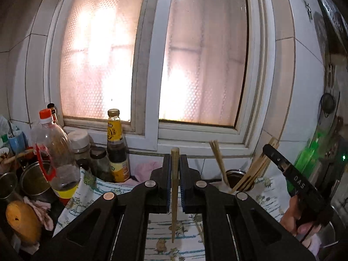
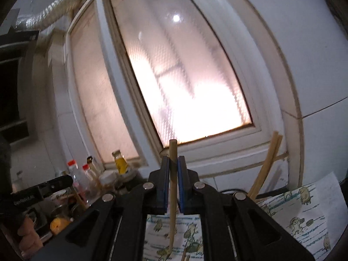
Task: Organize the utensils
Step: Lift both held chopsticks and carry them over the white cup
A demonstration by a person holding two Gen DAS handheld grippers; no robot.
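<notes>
My left gripper [image 1: 175, 163] is shut on a pale wooden chopstick [image 1: 174, 195] that stands upright between its blue pads, thick end up, thin end hanging over the printed cloth [image 1: 161, 230]. My right gripper [image 2: 173, 163] is shut on another wooden chopstick [image 2: 173, 198], also upright. In the left wrist view the right gripper [image 1: 266, 149] shows at the right, held by a hand [image 1: 291, 219]. A dark metal holder [image 1: 236, 177] near the window holds several chopsticks [image 1: 218, 161]; these chopsticks [image 2: 266, 163] also show in the right wrist view.
Bottles and jars crowd the left: a clear bottle with an orange cap [image 1: 55, 152], a yellow-labelled sauce bottle [image 1: 116, 145], lidded jars [image 1: 80, 142], metal cups [image 1: 35, 180]. A frosted window [image 1: 152, 54] fills the wall ahead. A green bottle [image 1: 308, 152] stands at the right.
</notes>
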